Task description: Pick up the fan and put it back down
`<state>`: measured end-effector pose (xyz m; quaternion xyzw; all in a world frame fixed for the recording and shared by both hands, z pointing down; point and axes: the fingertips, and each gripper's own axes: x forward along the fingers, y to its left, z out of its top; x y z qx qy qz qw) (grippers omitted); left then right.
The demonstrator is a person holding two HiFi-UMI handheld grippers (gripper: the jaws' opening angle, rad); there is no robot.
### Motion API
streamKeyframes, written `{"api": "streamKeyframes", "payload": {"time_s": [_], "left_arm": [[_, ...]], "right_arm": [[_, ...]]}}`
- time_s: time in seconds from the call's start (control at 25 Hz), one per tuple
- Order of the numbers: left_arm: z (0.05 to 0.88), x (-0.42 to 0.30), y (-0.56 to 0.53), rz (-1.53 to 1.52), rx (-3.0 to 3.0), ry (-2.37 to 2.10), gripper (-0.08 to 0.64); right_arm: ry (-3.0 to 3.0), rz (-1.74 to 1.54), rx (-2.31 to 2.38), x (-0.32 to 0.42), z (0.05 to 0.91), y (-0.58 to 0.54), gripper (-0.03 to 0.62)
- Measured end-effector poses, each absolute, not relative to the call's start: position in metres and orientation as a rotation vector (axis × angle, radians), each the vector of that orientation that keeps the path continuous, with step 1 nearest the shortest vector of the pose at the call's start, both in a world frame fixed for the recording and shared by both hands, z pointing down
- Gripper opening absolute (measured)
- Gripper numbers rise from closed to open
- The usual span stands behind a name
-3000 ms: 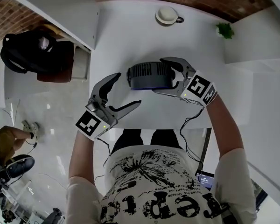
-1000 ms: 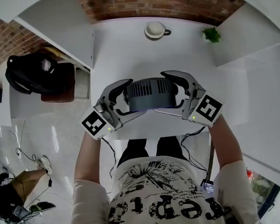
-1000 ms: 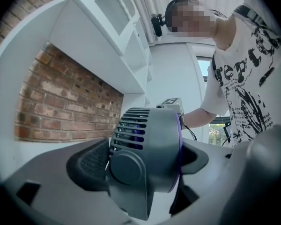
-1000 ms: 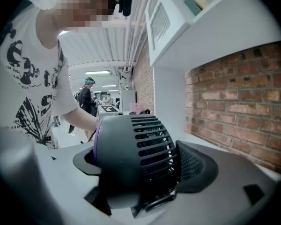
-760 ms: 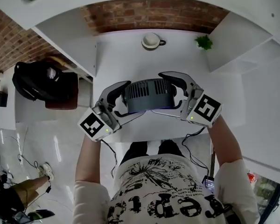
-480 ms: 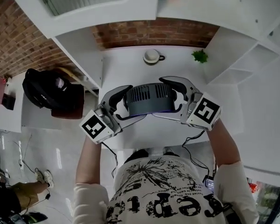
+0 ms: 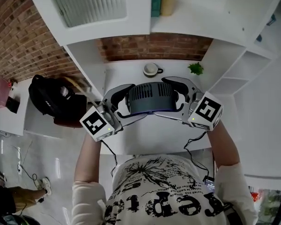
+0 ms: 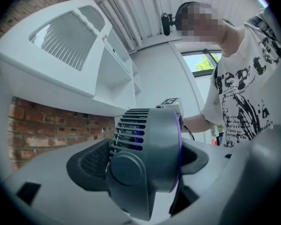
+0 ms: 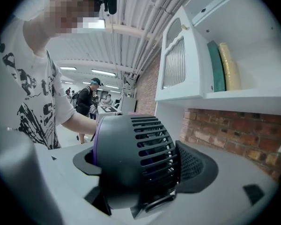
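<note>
- Between my two pairs of fingers [image 7: 116, 92] hangs the fan [image 7: 150, 98], held clear of the worktop [image 7: 145, 135] that lies below them.
- My left gripper [image 7: 132, 102] takes the fan from one side and my right gripper [image 7: 171, 98] from the other. Each has its fingers spread wide and clamped on the fan's body, one curling round the far face and one round the near face.
- Only the head view shows what lies beyond the fingers. A cup [image 7: 152, 69] and a small plant [image 7: 195, 68] stand at the worktop's far edge. A black backpack [image 7: 49, 97] sits well out past my left gripper. The same view shows both marker cubes [image 7: 96, 124] at the near ends of the grippers.
- Only the left gripper view shows the fan's smooth back, with a round hub and a purple rim. A meshed finger pad sits at its slatted side. Past the fan are my right gripper's cube and my printed shirt [image 8: 243, 93].
- Only the right gripper view shows the slatted grille face-on. Its meshed finger sits just beyond the grille, and other people [image 9: 89, 100] stand far off past my arm.
- Both forearms [image 7: 86, 158] reach forward from my shoulders. The grippers are turned inward to face each other across the fan and lie about level.
</note>
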<state>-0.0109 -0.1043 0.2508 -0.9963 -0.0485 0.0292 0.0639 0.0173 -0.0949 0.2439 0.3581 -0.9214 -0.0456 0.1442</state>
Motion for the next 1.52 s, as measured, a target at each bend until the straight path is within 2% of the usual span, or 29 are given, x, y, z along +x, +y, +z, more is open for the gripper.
{"api": "streamKeyframes", "payload": {"time_s": [0.72,1.52], "left_arm": [[0.292,-0.004,-0.128,0.019,-3.067,-0.175,0.416],[0.451,-0.003,-0.176,-0.273,-3.191,-0.227,0.414]], "right_arm": [[-2.670,0.016,1.033,0.025,0.286,-0.120,0.454],[-2.630,0.318,0.973,0.025,0.438,-0.172,0.454]]}}
